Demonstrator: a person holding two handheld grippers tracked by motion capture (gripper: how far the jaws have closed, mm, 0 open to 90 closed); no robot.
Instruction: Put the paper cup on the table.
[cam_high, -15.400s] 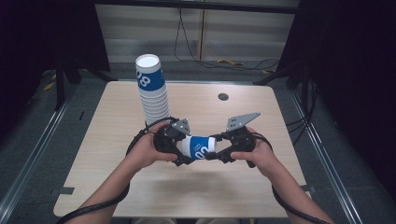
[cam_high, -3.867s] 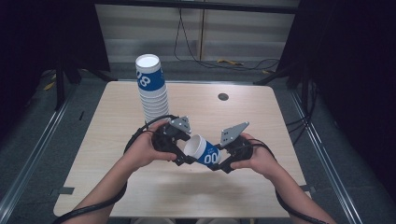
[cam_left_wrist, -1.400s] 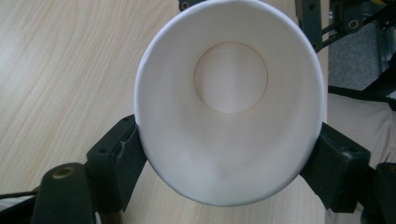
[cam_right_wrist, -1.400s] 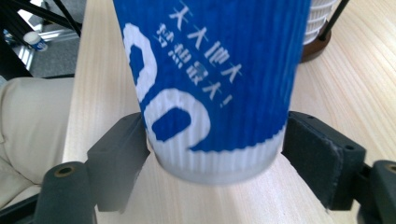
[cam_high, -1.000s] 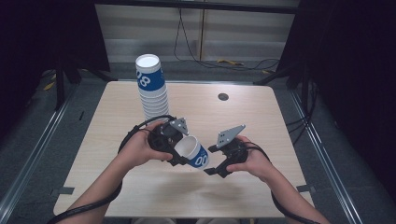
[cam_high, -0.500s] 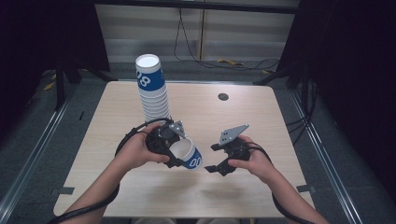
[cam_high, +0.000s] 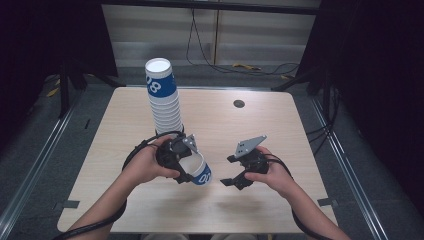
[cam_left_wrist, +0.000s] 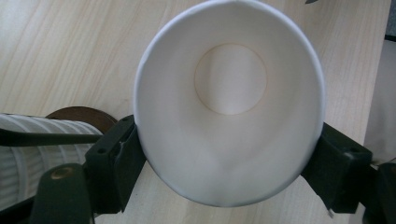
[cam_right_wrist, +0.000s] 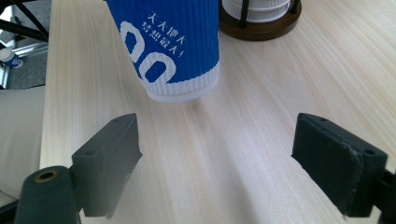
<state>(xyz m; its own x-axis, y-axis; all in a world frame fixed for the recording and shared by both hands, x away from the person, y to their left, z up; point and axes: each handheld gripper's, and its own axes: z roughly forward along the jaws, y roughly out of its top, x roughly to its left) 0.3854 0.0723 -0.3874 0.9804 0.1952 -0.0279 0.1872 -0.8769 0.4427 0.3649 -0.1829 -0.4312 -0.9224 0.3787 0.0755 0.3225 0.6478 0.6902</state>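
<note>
Gripping a blue-and-white ribbed paper cup (cam_high: 199, 169) by its rim, the left hand-held gripper (cam_high: 182, 169) sits low over the pale wooden bench (cam_high: 280, 125), near its front middle, with the person's left hand (cam_high: 145, 166) wrapped around the gripper body and the forearm coming up from the bottom left of the high view. The cup lies tilted in that grip, its open mouth turned back toward the left hand and its blue base pointing toward the right hand-held gripper (cam_high: 231, 171). The right hand (cam_high: 274, 175) holds its gripper just to the right of the cup, apart from it, jaws aimed toward the cup's base, spread wide and holding nothing.

The left gripper view looks straight into the cup's white inside (cam_left_wrist: 229, 98), down to its round bottom; the two black jaws press against the rim on either side, and the rim is squeezed slightly out of round. To the left in that view lie the white ribbed sides of a tall stack of paper cups (cam_left_wrist: 32, 154) and its dark round wooden base (cam_left_wrist: 84, 116).

The right gripper view shows the cup's outside instead: blue ribbed wall with white numerals and small white characters, white foot hovering just above the bench, well ahead of the parted jaws.

The high view places the stack (cam_high: 164, 97) upright behind the left hand, and a small dark round hole (cam_high: 239, 103) farther back on the bench.
</note>
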